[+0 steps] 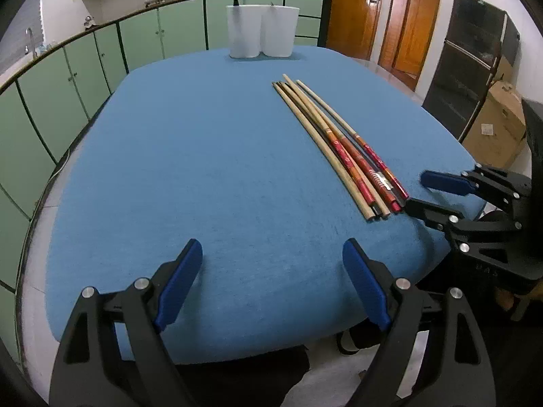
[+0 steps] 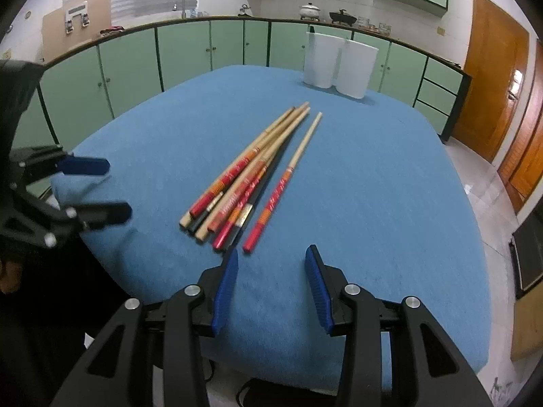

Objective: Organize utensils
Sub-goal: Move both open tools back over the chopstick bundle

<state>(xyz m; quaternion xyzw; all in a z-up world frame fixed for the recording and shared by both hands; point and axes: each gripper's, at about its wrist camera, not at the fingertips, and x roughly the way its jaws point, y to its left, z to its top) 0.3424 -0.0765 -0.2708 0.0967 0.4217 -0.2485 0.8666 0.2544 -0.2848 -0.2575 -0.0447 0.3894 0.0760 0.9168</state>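
Note:
Several long chopsticks [image 1: 339, 142] with pale tips and red patterned handles lie bunched on the blue cloth, also in the right wrist view [image 2: 244, 183]. One chopstick [image 2: 283, 183] lies slightly apart to the right. A white two-compartment holder [image 1: 261, 32] stands at the table's far edge, also in the right wrist view [image 2: 339, 64]. My left gripper [image 1: 271, 257] is open and empty over the near left of the cloth. My right gripper [image 2: 271, 257] is open and empty just short of the handle ends, and shows in the left wrist view [image 1: 415, 191].
The blue cloth [image 1: 190, 169] covers a rounded table. Green cabinets [image 1: 68, 78] with a counter run behind it. Wooden doors [image 1: 400, 13], a dark shelf unit [image 1: 468, 61] and a cardboard box [image 1: 499, 125] stand at the right.

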